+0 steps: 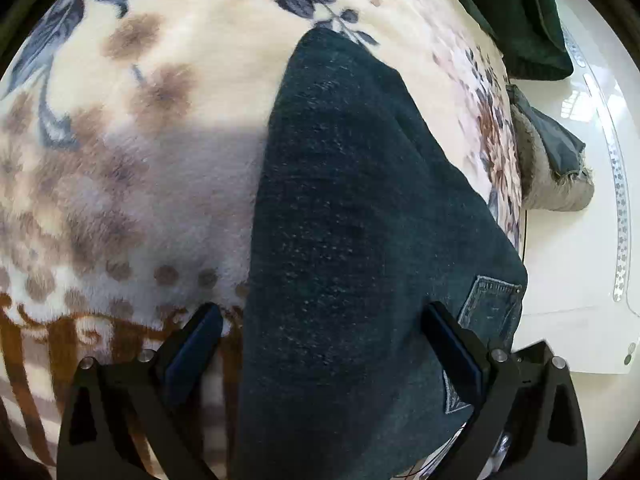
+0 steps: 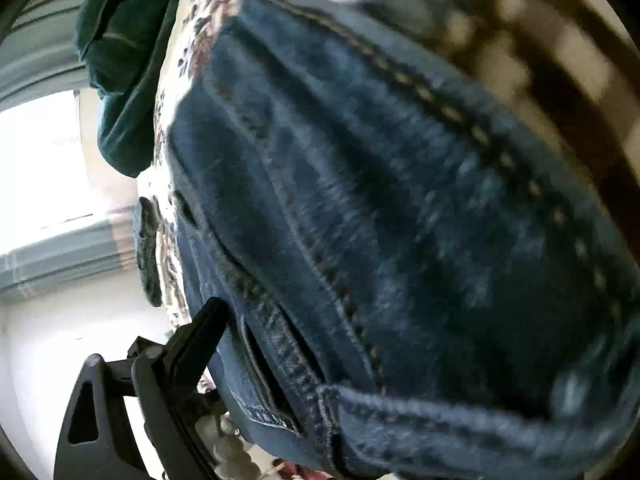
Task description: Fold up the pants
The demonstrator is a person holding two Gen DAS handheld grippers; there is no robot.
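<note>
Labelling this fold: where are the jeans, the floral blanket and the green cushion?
jeans [image 1: 360,220]: left wrist view, mid leg panel.
floral blanket [image 1: 160,92]: left wrist view, bare cream pile.
green cushion [image 1: 516,20]: left wrist view, front face.

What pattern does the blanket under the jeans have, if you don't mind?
The blanket is cream with blue and brown flowers, clearest in the left wrist view.

Daylit fisheye views; right wrist view blurred, perhaps by motion, with window glare.
</note>
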